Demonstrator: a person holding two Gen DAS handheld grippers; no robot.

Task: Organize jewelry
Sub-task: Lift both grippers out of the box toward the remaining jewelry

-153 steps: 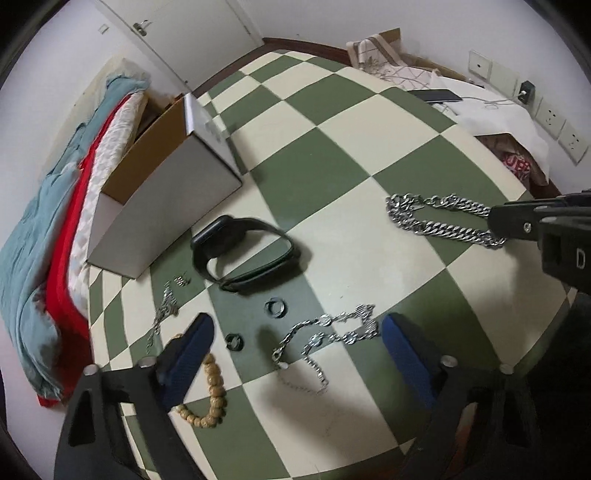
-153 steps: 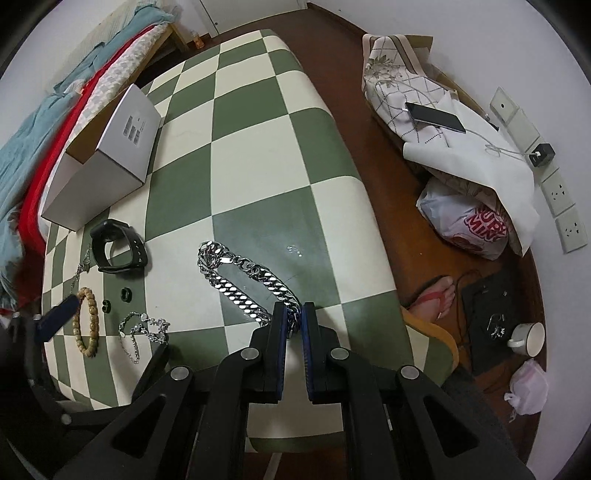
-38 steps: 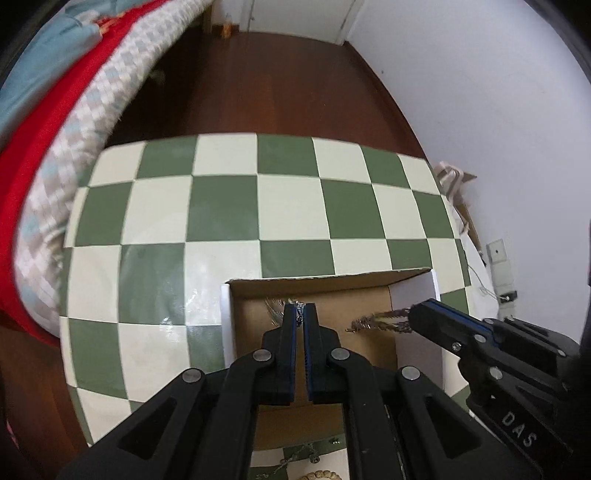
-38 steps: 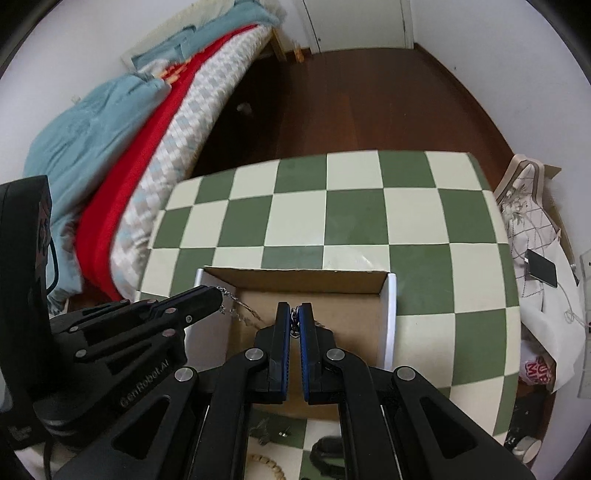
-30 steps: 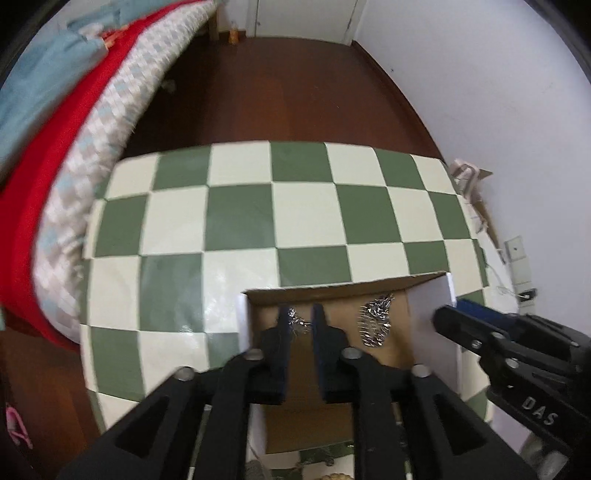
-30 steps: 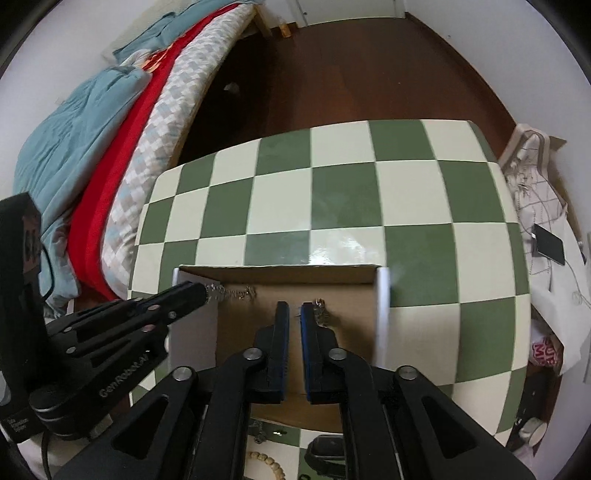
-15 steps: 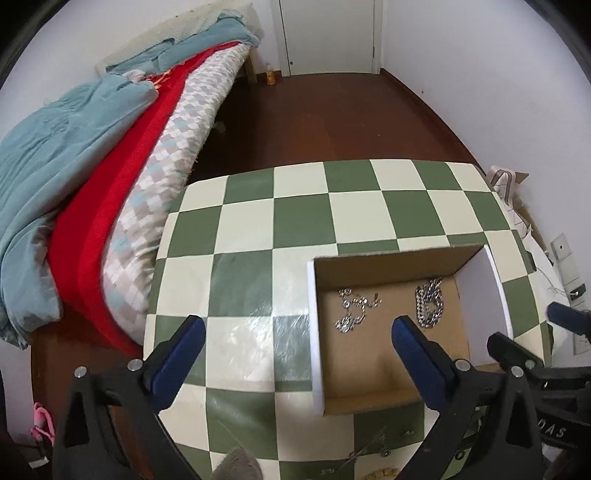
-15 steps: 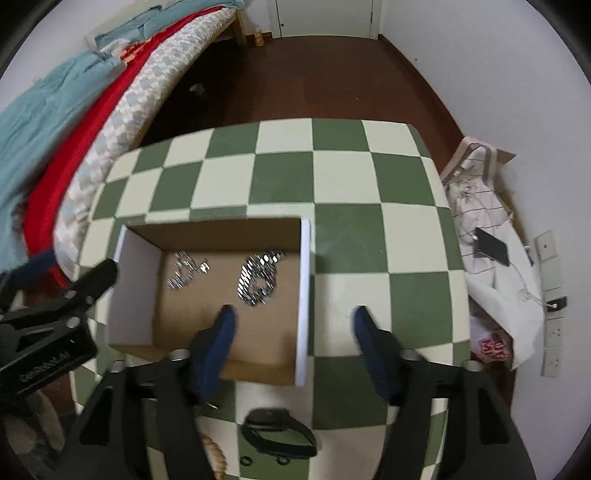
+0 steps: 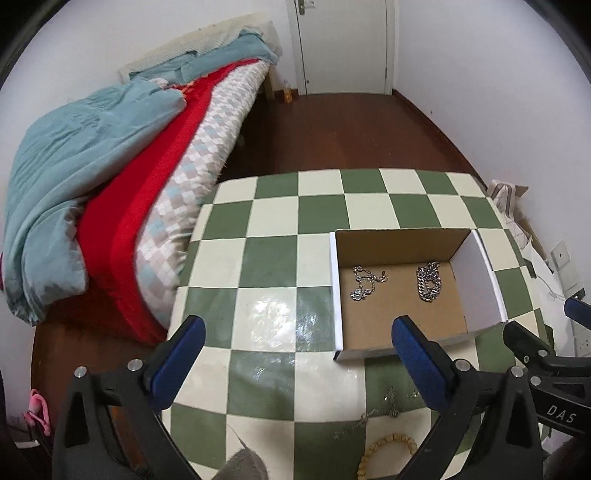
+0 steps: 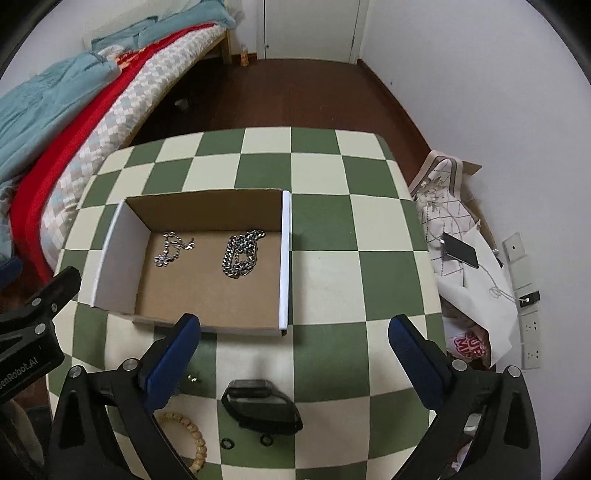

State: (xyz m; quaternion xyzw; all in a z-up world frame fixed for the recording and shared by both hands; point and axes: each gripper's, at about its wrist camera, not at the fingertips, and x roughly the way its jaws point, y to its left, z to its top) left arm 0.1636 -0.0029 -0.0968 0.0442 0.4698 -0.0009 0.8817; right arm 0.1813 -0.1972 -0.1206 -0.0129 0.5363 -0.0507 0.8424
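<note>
An open cardboard box [image 10: 284,258] [image 9: 334,295] stands on the checkered table [image 10: 332,229]. Inside lie a thin silver chain [image 10: 171,247] [image 9: 364,282] and a thick silver curb chain [image 10: 240,254] [image 9: 428,282]. My left gripper [image 9: 297,332] is open and empty, above the table left of the box. My right gripper [image 10: 293,332] is open and empty, above the box's near right corner. On the near table lie a black watch [image 10: 260,406], a wooden bead bracelet [image 10: 192,439] [image 9: 388,448], two small black rings [image 10: 245,441] and a thin necklace [image 9: 389,402].
A bed with red and teal blankets [image 9: 110,177] runs along the table's left side. A phone [image 10: 460,251] on white cloth, bags and wall sockets [image 10: 528,325] sit off the table's right edge. A brown wooden floor and a door [image 10: 310,29] lie beyond.
Both grippers were shut on chains over the box, then opened and dropped them inside. Both have since pulled back and up, wide open, with the two chains lying in the box.
</note>
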